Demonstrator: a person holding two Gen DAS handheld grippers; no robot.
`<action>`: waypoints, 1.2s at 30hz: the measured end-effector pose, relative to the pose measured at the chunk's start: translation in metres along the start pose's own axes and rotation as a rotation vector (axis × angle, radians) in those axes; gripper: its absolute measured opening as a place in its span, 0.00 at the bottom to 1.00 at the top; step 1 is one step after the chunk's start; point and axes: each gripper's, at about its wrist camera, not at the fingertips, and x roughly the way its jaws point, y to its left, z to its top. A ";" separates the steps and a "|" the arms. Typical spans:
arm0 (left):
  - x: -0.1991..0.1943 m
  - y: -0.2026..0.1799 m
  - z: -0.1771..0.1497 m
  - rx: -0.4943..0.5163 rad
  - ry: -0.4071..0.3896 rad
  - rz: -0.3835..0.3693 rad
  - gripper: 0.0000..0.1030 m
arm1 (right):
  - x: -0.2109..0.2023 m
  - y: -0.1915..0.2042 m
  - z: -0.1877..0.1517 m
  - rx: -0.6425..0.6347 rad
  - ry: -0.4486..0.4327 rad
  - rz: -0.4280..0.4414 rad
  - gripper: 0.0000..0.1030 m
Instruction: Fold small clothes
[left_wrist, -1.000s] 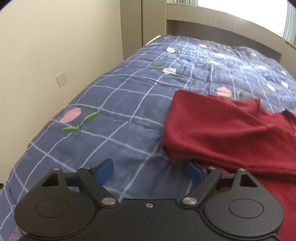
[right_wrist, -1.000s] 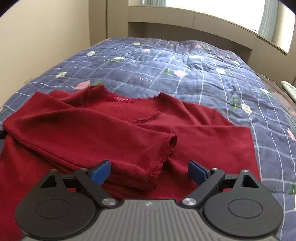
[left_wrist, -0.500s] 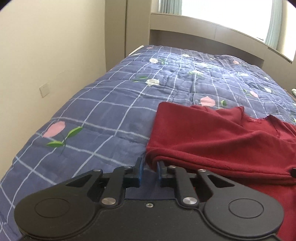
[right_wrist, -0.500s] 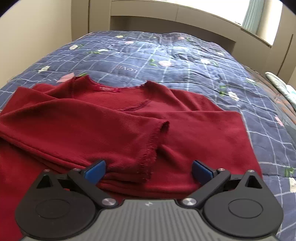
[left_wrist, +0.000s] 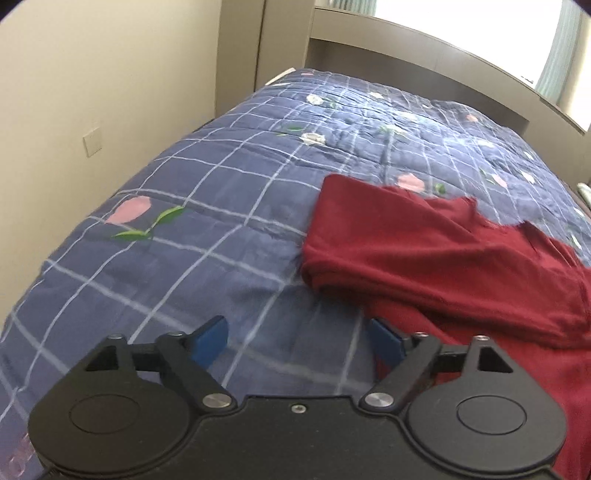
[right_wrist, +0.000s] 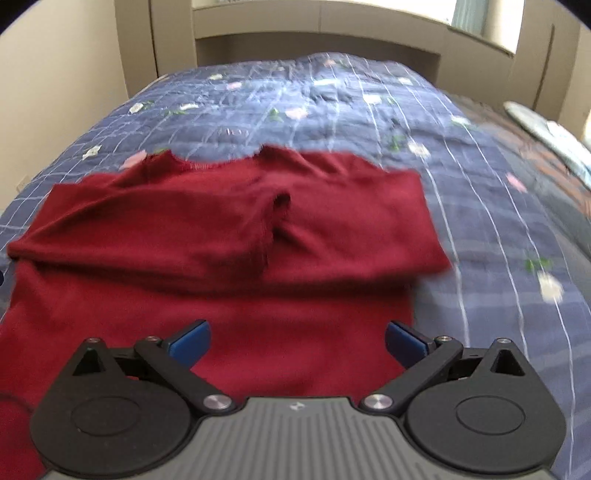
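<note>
The left gripper stands with its jaws spread over bare quilt, just beside the near left edge of the red sweater; its jaws have just been opening, and nothing lies between them. The right gripper is likewise spread wide, its jaws having just opened further, and it hovers above the lower body of the garment with no cloth pinched.

The sweater lies flat on the blue checked quilt, collar toward the headboard. Both sleeves are folded inward across the chest, their cuffs meeting near the middle. This placement narrows the garment into a rough rectangle, which suits a lengthwise fold.

Judged from this layout, the sleeve stage appears complete and the hem-to-collar fold remains. The two grippers sit at opposite sides of the lower body, a position that would allow each to take a hem corner. The right wrist view is blurred, so the exact hem edge cannot be read.
</note>
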 end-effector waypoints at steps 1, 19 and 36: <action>-0.008 -0.001 -0.005 0.002 0.014 -0.004 0.90 | -0.007 -0.003 -0.008 0.012 0.015 0.002 1.00; -0.113 -0.043 -0.142 0.048 0.231 -0.006 0.98 | -0.107 -0.066 -0.156 0.093 0.112 0.099 1.00; -0.119 -0.057 -0.142 0.131 0.377 0.059 0.63 | -0.120 -0.045 -0.157 0.056 0.100 0.189 0.07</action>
